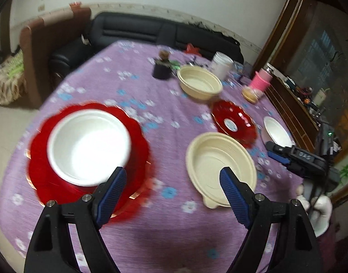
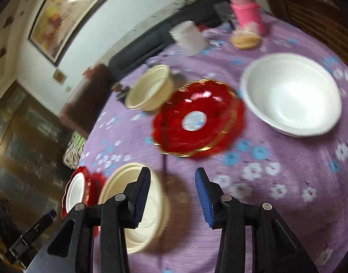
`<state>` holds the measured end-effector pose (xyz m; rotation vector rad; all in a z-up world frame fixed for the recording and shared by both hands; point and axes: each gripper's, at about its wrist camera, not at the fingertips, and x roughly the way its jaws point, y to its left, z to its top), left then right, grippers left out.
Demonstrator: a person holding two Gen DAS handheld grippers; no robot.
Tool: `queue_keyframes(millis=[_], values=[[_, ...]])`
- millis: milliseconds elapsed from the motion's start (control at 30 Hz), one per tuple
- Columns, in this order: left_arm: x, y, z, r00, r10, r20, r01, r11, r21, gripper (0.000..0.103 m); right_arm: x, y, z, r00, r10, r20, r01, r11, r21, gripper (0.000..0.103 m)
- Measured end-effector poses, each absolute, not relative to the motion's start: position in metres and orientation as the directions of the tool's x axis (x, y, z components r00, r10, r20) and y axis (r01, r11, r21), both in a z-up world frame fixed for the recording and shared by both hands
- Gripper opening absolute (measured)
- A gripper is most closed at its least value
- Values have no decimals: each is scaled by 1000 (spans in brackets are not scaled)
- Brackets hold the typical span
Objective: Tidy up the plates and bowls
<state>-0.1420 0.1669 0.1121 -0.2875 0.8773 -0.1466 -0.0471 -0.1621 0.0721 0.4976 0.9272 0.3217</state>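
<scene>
Red plate point(image 1: 87, 150) with a white bowl point(image 1: 88, 145) on it sat at the lower left of my left view. My left gripper point(image 1: 174, 193) was wide and empty, my right gripper point(image 2: 172, 193) partly open and empty. I thought the cream bowl point(image 1: 220, 167) should go next, gripped by its rim. A pink cup point(image 1: 261, 79) and white jar point(image 1: 221, 64) stood far back, out of the way.
</scene>
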Motion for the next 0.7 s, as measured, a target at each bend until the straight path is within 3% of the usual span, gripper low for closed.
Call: queue_keyframes(millis=[167, 400, 700], values=[[-145, 188, 121, 636, -308, -707, -22, 909, -416, 83, -47, -158, 56, 523, 507, -685, -68, 826, 560, 44], [-176, 255, 141, 700, -70, -711, -217, 927, -305, 86, -49, -145, 54, 528, 526, -666, -125, 824, 552, 44], [-187, 289, 128, 669, -6, -743, -342, 885, -316, 86, -28, -163, 34, 518, 519, -680, -24, 803, 596, 45]])
